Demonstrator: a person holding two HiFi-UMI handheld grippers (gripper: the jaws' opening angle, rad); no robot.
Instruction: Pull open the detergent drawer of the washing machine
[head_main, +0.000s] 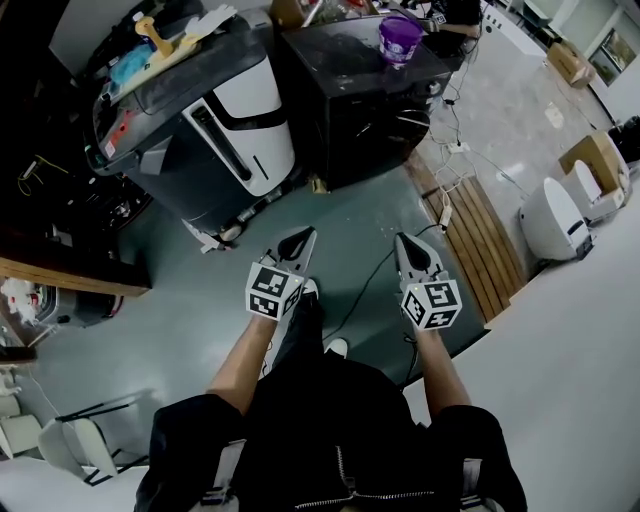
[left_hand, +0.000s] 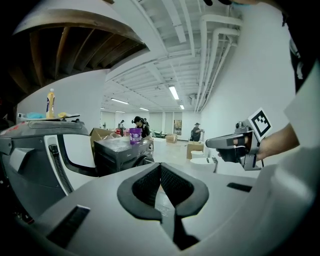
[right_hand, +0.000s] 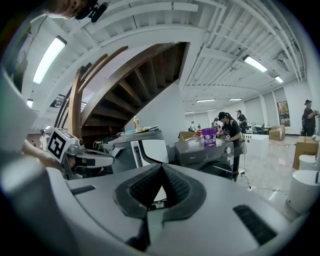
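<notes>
1. Ahead across floor: 1 dark washing machine (head_main: 360, 110) w/ 1 purple cup (head_main: 400, 40) on top, 1 grey-white unit (head_main: 215, 120) beside it. Both well apart from tongs; detergent drawer too small to make out.
2. 2 tongs, left gripper (head_main: 303, 240) & right gripper (head_main: 405, 245): side by side, held out fwd, near level, aimed at machines.
3. Both jaw pairs fully together, nothing gripped.
4. Head view only: 2 forearms (head_main: 240, 365). Gripper views only: ceiling lights (right_hand: 255, 63), people (right_hand: 227, 127) behind washer.
</notes>
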